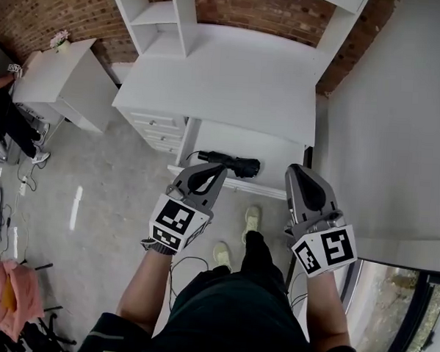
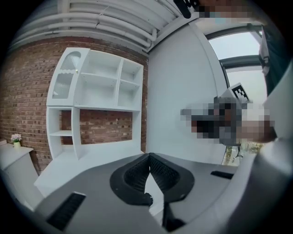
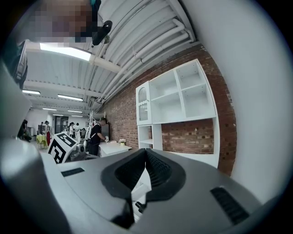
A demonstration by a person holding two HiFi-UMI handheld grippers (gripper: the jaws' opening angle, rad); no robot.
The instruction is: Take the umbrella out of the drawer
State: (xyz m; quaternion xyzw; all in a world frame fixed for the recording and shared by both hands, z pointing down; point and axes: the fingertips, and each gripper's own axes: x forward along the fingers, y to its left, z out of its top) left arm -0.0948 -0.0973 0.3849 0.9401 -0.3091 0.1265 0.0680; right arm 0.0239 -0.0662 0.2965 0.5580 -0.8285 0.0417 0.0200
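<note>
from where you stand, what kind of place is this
Likely a big workshop or studio staged as a room: a brick wall, strip lights under an exposed industrial ceiling, people working far back, and a white desk with shelves.

Shelf unit (image 1: 158,14) top cut off by frame edge; drawer (image 1: 280,149) front partly hidden behind left gripper (image 1: 214,170).

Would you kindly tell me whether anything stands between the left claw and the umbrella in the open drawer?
Nothing visible does: the umbrella lies uncovered in the drawer, and the left claw, shut and empty, hovers near the drawer's front.
</note>
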